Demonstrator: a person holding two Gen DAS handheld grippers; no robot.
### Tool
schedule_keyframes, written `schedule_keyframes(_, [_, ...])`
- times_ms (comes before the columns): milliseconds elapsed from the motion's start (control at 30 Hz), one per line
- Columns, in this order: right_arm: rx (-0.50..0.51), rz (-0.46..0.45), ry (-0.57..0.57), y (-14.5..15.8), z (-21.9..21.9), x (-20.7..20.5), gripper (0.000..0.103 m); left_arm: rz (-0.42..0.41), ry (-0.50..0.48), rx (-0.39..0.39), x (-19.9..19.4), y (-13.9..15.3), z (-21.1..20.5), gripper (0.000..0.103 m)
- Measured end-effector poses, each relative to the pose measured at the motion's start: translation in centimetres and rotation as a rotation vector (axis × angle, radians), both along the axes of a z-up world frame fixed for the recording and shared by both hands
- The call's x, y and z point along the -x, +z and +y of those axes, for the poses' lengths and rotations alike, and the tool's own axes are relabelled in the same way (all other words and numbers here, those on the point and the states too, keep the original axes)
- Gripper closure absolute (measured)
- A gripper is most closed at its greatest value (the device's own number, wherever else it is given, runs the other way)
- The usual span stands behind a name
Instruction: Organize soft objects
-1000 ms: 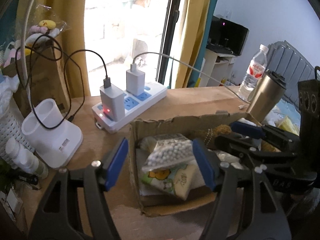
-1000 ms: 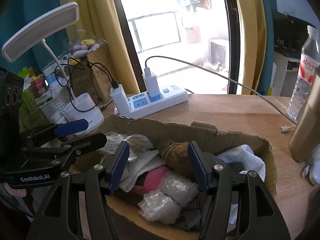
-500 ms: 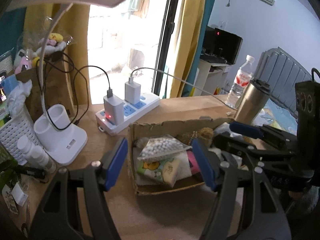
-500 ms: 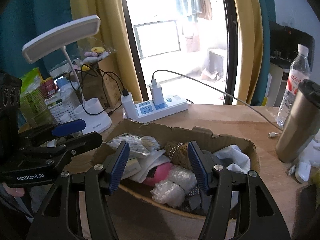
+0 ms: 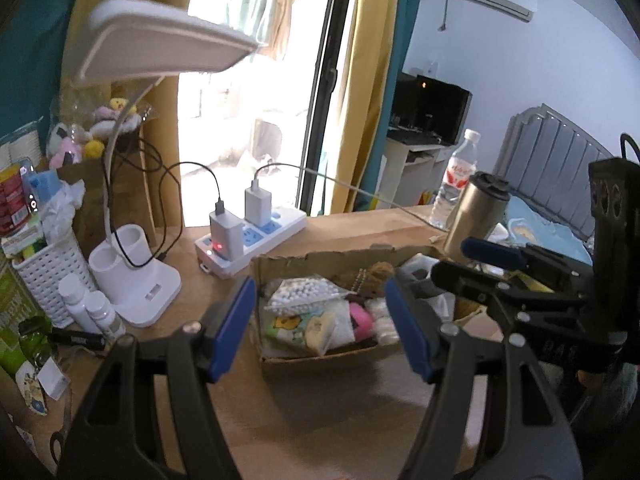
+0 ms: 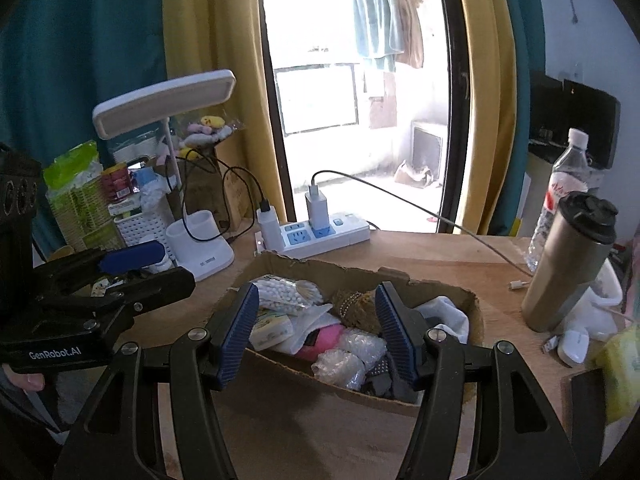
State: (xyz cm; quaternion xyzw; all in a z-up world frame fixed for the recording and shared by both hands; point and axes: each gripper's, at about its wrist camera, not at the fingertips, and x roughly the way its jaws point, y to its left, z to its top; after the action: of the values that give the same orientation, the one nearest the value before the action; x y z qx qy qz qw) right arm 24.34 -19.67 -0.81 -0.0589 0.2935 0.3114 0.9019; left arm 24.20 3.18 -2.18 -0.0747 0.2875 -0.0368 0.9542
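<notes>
Two tongs, left gripper (image 5: 320,328) and right gripper (image 6: 316,330), hang wide and empty above the near rim of the cardboard box (image 6: 348,394) holding the soft objects. Packing looks finished; the next move, I judge, is withdrawal or a final tuck of the bead bag (image 5: 304,294).

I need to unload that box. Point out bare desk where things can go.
Bare wood lies in front of the cardboard box, and between the power strip and steel tumbler, crossed only by a white cable. The lamp base corner is crowded.
</notes>
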Motion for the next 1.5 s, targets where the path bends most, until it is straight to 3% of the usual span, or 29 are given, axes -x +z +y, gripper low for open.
schedule_keyframes(1100, [-0.004, -0.152, -0.049, 5.0, -3.3, 10.0, 0.039, -0.155, -0.074, 0.022, 9.0, 4.8, -2.3, 0.033])
schedule_keyframes(1500, [-0.014, -0.242, -0.123, 7.0, -5.8, 14.8, 0.039, -0.206, -0.088, 0.010, 13.3, 6.0, -3.2, 0.033])
